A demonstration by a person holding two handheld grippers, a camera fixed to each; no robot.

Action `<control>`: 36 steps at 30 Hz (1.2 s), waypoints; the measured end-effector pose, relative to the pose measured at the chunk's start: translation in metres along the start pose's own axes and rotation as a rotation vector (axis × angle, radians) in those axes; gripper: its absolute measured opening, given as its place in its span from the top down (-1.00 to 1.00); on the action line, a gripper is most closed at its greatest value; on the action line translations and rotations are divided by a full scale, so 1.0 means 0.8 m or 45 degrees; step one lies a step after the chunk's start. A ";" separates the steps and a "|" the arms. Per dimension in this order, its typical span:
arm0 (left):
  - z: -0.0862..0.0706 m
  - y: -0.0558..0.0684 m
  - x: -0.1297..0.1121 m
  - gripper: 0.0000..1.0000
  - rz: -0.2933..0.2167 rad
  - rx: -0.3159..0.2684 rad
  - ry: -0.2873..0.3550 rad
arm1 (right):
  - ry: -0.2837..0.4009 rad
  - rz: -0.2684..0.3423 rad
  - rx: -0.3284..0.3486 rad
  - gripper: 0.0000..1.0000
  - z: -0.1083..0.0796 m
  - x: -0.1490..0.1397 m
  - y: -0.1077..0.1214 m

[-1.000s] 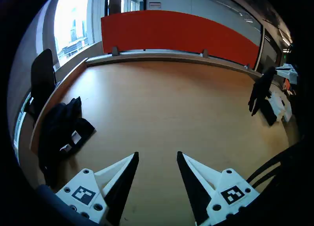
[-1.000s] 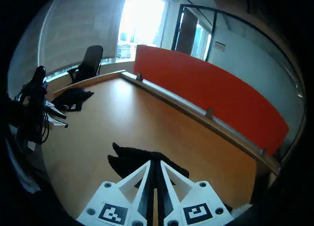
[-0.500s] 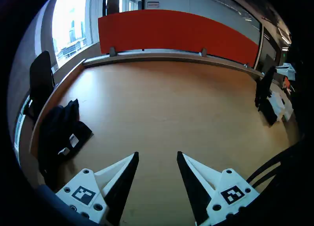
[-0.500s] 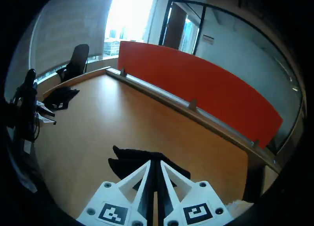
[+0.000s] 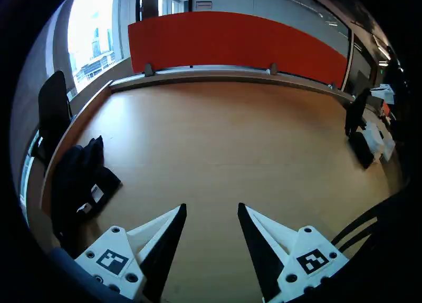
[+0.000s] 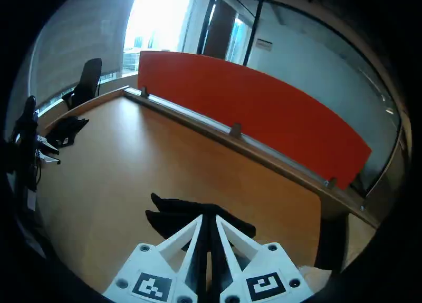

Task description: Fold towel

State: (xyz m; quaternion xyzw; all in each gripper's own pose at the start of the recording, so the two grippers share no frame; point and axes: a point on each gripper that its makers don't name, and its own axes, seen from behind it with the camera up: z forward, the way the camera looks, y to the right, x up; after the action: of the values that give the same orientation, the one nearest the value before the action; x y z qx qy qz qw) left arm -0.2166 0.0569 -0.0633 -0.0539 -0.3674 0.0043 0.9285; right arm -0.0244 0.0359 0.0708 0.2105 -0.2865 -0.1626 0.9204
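Black cloth, the towel (image 6: 174, 211), bunches at the tips of the right gripper (image 6: 209, 217), whose fingers are drawn almost together on it. It looks lifted off the counter (image 6: 132, 160), on the side away from the orange divider (image 6: 253, 113). The cloth is crumpled, with no tidy edge or crease to be seen, so I judge the folding has hardly begun: the towel has yet to be spread flat on the wood, and every fold remains to be made.

The left gripper (image 5: 211, 205) stands wide apart with nothing between its fingers, hovering over bare counter with the divider straight ahead along the far edge. It will likely be needed to take a second corner.

Farther out, a dark bundle (image 5: 79, 182) with a pale tag lies on the counter, left of the divider and near the counter's side edge. It is well apart from the left gripper and should not get in the way. Beyond it, a black office chair (image 5: 53, 108) stands by the windows (image 5: 92, 45). The broad stretch of wood before the divider gives room to lay the towel out.
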 end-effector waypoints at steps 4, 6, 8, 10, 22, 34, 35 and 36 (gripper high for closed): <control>0.003 0.002 0.002 -0.42 0.003 0.002 -0.005 | -0.012 0.015 -0.030 0.90 0.001 -0.005 0.024; 0.004 0.003 0.002 -0.42 0.005 0.002 -0.007 | -0.018 0.023 -0.042 0.90 0.002 -0.008 0.034; 0.005 0.005 0.003 -0.42 0.007 0.001 -0.009 | -0.024 0.027 -0.053 0.90 0.002 -0.011 0.045; 0.006 0.006 0.003 -0.42 0.009 0.001 -0.010 | -0.030 0.029 -0.064 0.90 0.003 -0.014 0.054; 0.010 0.013 0.004 -0.42 0.011 0.002 -0.021 | -0.058 0.055 -0.116 0.90 0.008 -0.025 0.103; 0.011 0.016 0.004 -0.42 0.019 0.015 -0.032 | -0.092 0.066 -0.128 0.91 0.023 -0.038 0.136; 0.011 0.016 0.004 -0.42 0.020 0.016 -0.032 | -0.093 0.066 -0.128 0.91 0.024 -0.038 0.138; 0.011 0.017 0.005 -0.42 0.021 0.017 -0.033 | -0.096 0.067 -0.127 0.91 0.026 -0.039 0.140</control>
State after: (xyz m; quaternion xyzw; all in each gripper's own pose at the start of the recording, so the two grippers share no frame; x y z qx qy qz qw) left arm -0.2196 0.0712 -0.0557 -0.0507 -0.3789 0.0151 0.9239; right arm -0.0410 0.1389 0.1257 0.1504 -0.3178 -0.1603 0.9223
